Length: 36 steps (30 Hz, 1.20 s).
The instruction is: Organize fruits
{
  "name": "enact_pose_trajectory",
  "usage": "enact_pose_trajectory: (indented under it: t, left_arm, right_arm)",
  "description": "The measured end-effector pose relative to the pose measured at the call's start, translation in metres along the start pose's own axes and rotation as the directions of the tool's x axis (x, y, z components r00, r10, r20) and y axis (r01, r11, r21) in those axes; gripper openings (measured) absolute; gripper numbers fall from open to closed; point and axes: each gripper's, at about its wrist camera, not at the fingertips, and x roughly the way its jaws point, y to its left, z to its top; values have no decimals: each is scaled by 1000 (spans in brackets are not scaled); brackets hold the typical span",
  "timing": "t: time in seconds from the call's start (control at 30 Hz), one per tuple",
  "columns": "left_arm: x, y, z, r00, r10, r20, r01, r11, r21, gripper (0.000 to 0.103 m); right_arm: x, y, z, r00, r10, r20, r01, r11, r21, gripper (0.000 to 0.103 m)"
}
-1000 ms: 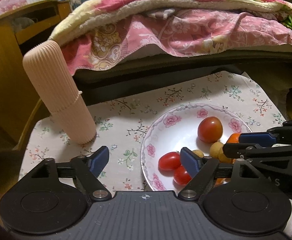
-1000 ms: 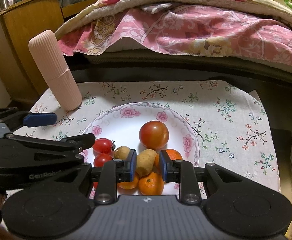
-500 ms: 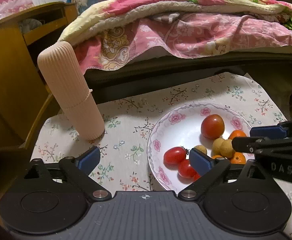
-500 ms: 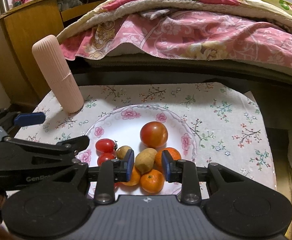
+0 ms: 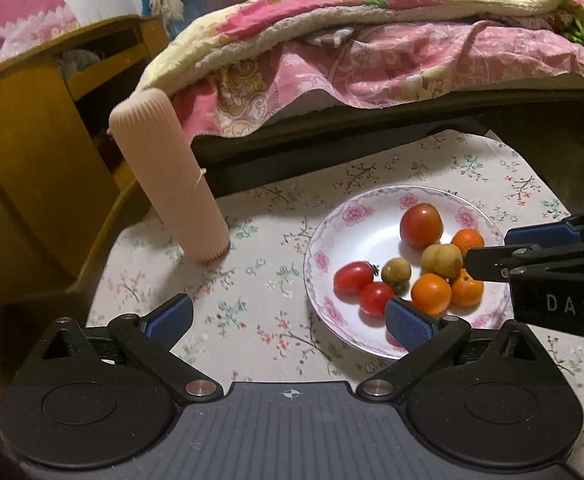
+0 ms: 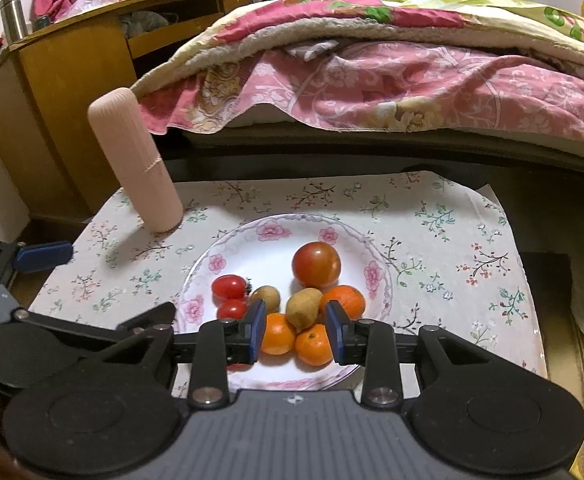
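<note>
L gripper (image 5: 287, 320): jaws spread as wide as they go, nothing betw. them, only flowered cloth (image 5: 251, 300). Right-hand blue pad (image 5: 408, 322) hangs over near rim of white floral-edged plate (image 5: 316, 276), prob. parked clear of the pile.

R gripper (image 6: 294, 328): jaws parted a little and opening, gripping nothing. Two small orange mandarins (image 6: 296, 340) and brownish oval fruit (image 6: 302, 308) sit in the gap, lower down on the plate; looks like a fresh drop-off, so fruit ends grouped in one dish. Large red tomato (image 6: 316, 264) beyond the tips, two cherry tomatoes (image 6: 229, 294) off the left jaw.

Ribbed pink cylinder (image 5: 167, 180) well left, unused. Plate's near edge cut off by gripper bodies; something red under L pad, can't ID.
</note>
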Motion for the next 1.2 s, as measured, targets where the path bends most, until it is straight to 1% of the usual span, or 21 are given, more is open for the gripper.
enact_pose_trajectory:
  t: [0.23,0.73,1.03,1.2]
  left_arm:
    - [-11,0,-10,1000,-3,-8,3,1000,-12,103]
    - [-29,-3,-30,998,-44,-36,43,999,-28,103]
    - [-32,0,-47,990,-96,-100,87,992,-87,103]
    - [-36,-4,-57,987,-101,-126,91,993,-78,103]
  right_arm:
    - [-12,6,-10,1000,6,0,-6,1000,7,35]
    - [-32,20,-27,1000,13,-1,-13,1000,-14,35]
    - [-43,27,-41,1000,-5,-24,4,999,-37,36]
    - [-46,33,-50,999,-3,-43,1,999,-46,41]
